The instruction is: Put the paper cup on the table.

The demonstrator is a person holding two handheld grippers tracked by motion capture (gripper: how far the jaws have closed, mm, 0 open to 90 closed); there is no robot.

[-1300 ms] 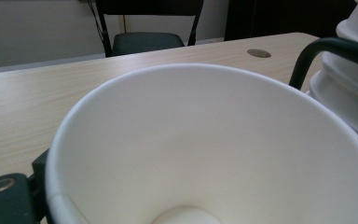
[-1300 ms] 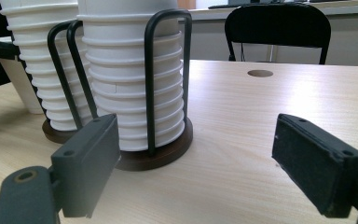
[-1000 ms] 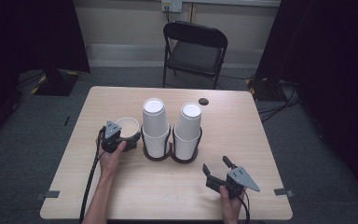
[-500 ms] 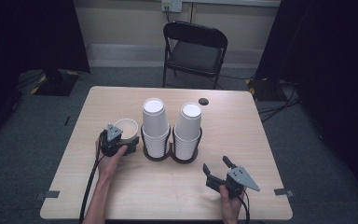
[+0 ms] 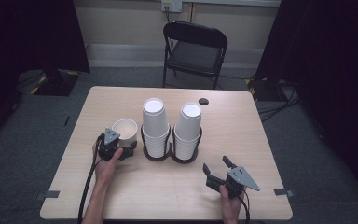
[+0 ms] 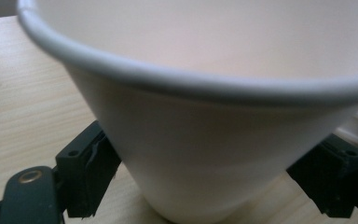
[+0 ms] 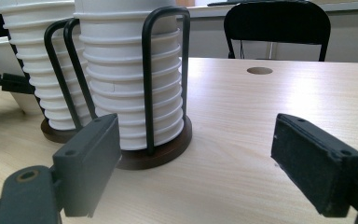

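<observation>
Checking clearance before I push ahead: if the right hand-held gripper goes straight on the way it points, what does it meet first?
Probably the near cup stack's holder: its left jaw lines up with the dark base. The right hand-held gripper is open, and bare table lies ahead between the jaws.

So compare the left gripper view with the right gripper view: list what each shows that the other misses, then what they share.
Left gripper view: its own fingers flanking the base of the single white cup, seen close up.

Right gripper view: two cup stacks in black wire holders, the folding chair, a round hole in the tabletop, and its own fingers spread wide.

Both: that cup and the wooden table.
</observation>
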